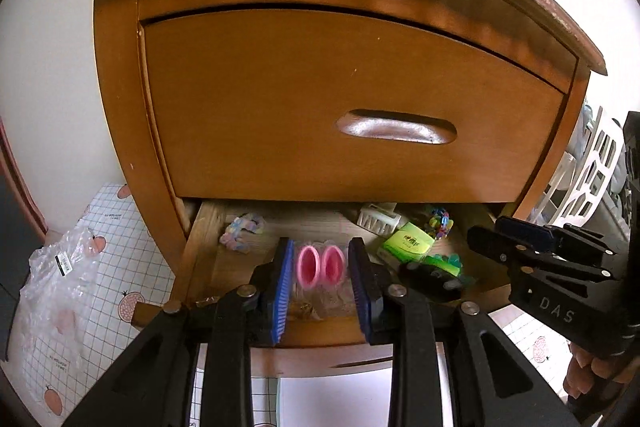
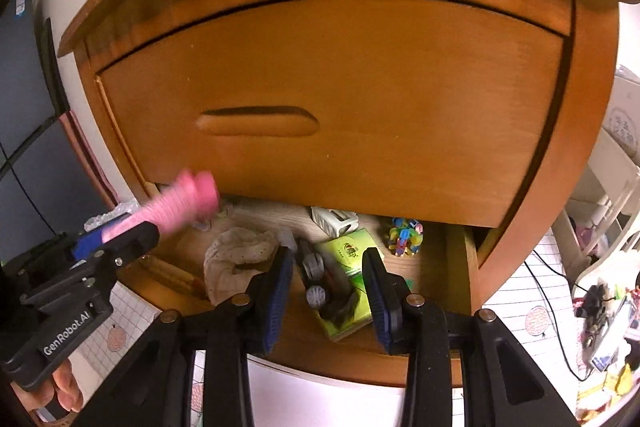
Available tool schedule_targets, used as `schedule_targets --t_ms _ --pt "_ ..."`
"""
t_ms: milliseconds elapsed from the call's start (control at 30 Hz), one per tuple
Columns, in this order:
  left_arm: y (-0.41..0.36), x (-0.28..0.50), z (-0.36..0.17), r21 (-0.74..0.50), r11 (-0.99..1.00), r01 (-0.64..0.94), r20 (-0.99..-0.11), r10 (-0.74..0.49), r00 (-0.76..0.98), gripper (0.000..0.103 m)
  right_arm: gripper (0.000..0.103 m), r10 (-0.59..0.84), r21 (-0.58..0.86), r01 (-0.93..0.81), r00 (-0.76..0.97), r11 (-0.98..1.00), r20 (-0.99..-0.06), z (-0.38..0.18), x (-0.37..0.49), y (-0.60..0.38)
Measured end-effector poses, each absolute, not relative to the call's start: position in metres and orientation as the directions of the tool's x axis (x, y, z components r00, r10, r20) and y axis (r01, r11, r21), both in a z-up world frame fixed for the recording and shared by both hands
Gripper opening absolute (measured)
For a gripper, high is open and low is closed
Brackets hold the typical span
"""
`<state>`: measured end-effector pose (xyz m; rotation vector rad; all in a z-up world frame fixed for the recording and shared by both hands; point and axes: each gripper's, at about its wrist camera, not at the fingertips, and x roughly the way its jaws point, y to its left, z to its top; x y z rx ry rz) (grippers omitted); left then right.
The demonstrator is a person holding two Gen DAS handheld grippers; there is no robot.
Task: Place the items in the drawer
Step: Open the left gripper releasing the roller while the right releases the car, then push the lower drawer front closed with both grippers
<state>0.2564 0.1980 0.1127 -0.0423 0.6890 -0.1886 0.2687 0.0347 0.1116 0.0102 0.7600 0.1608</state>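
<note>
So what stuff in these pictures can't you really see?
- Back of the lower drawer: hidden under the closed upper drawer, both views.
- Pink rollers in the left gripper: motion-blurred, right wrist view.
- Toy car: partly behind the right gripper.
- Tissue pack label: too small.

Both wrist views near drawer [image 1: 280, 247]

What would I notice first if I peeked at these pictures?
Probably the bright pink rollers, a pair in a clear packet held in the left claw above the open lower drawer. Next, the big closed wooden drawer above, filling most of each view. Inside the open one, a lime-green packet and a colourful toy sit toward the right.
</note>
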Motion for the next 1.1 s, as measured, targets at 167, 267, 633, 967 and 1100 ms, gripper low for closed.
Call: schedule_targets --t_ms 167,267,633,967,1100 --pt "0.200 0.255 0.111 -0.109 0.983 0.149 -0.622 -0.184 0.761 0.053 0.051 0.151 0.069 -0.144 0.704 0.987 -0.694 0.108 0.269 0.034" --pt "0.203 0.253 0.110 -0.114 0.984 0.138 -0.620 -0.179 0.764 0.061 0.060 0.154 0.074 -0.143 0.706 0.987 -0.691 0.106 0.266 0.033" --pt "0.213 0.235 0.105 -0.123 0.990 0.067 -0.610 -0.128 0.782 0.089 0.085 0.160 0.100 -0.125 0.716 0.987 -0.680 0.101 0.249 0.024" --pt "0.220 0.208 0.101 -0.146 0.989 0.036 -0.550 -0.111 0.828 0.103 0.103 0.149 0.099 -0.111 0.744 0.989 -0.652 0.099 0.221 0.009" --pt "0.220 0.198 0.097 -0.142 0.989 0.029 -0.535 -0.102 0.839 0.103 0.103 0.128 0.082 -0.098 0.772 0.992 -0.622 0.101 0.207 0.004"
